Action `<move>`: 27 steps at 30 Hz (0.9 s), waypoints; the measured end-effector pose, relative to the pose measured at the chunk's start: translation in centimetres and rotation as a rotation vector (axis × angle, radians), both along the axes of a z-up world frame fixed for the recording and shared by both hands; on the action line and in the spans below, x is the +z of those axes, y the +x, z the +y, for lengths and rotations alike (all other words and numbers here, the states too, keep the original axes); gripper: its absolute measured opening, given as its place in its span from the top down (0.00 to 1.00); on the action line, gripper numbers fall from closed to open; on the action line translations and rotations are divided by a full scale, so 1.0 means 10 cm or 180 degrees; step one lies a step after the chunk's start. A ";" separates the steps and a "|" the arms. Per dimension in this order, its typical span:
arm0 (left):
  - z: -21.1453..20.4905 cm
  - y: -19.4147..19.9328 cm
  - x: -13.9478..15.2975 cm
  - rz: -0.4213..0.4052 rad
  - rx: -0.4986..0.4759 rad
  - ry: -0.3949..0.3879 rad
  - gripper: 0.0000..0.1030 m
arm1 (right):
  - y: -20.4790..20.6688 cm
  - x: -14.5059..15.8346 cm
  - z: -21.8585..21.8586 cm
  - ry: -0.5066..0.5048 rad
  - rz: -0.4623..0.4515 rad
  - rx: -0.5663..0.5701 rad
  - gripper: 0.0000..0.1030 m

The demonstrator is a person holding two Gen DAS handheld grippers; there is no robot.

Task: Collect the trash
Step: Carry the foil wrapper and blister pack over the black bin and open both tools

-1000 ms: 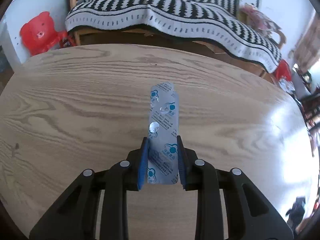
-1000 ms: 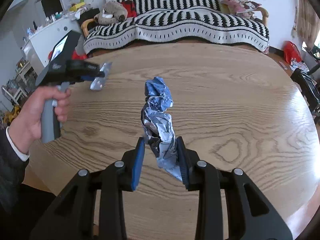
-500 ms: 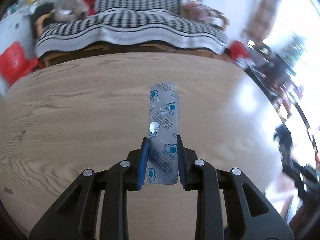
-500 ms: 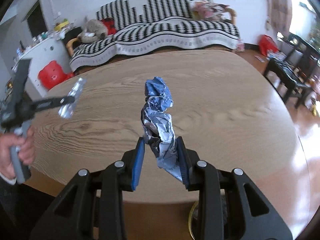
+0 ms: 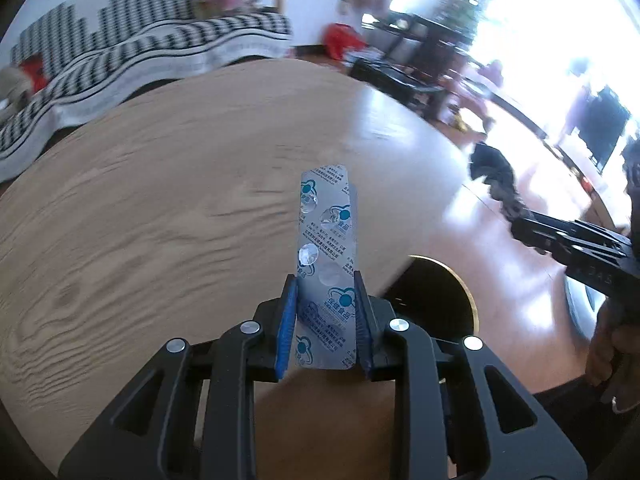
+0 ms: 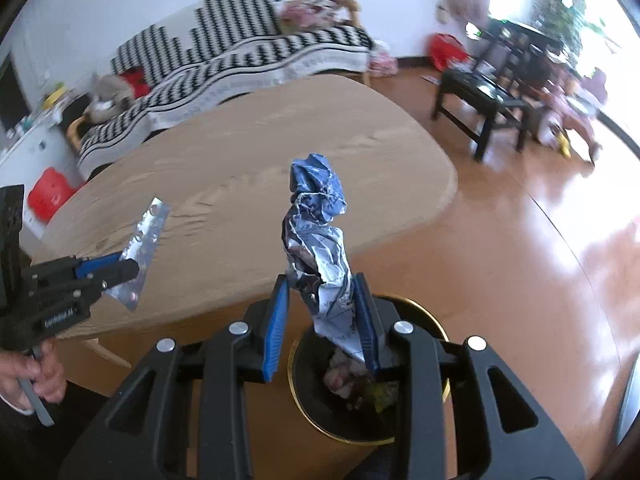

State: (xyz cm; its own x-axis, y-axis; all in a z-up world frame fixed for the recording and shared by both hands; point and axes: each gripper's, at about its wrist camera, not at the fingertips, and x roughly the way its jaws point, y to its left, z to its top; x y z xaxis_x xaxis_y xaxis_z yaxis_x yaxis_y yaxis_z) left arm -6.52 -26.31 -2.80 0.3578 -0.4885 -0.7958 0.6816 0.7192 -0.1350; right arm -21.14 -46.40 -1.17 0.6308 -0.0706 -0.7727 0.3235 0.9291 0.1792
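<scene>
My left gripper (image 5: 325, 322) is shut on a silver blister pack (image 5: 326, 252) with blue print, held upright over the table's right edge; the pack also shows in the right wrist view (image 6: 140, 248). My right gripper (image 6: 320, 324) is shut on a crumpled blue-and-silver wrapper (image 6: 318, 240), held just above a black trash bin with a gold rim (image 6: 434, 330) that holds some trash. The bin (image 5: 436, 300) stands on the floor beside the table, just right of my left gripper. The right gripper (image 5: 572, 248) shows at the right of the left wrist view.
The round wooden table (image 5: 160, 200) fills the left. A striped sofa (image 6: 240, 52) stands behind it. A black bench (image 6: 480, 100) and clutter sit on the shiny floor at the right. A red stool (image 6: 50, 194) is at far left.
Both grippers have swung right, off the table toward the floor. The trash bin has come into view under the right gripper. Both still hold their trash.
</scene>
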 end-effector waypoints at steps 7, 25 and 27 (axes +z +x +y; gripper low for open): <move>-0.56 -0.27 -0.08 0.0082 -0.0427 -0.0053 0.75 | -0.44 -0.16 -0.34 0.0101 0.0115 -0.0337 0.68; -1.17 -0.57 -0.34 0.0199 -0.0787 0.0048 0.75 | -0.50 -0.37 -0.48 0.0227 0.0369 -0.0466 0.68; -1.20 -0.57 -0.35 0.0212 -0.0793 0.0056 0.75 | -0.49 -0.38 -0.49 0.0234 0.0380 -0.0468 0.68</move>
State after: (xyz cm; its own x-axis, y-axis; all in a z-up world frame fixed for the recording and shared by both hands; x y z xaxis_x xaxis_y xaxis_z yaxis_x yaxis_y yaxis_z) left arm -12.20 -38.29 -6.34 0.1746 -0.5410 -0.8227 0.8280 0.5328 -0.1746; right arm -26.00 -51.27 -5.00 0.5216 -0.0958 -0.8478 0.4777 0.8561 0.1972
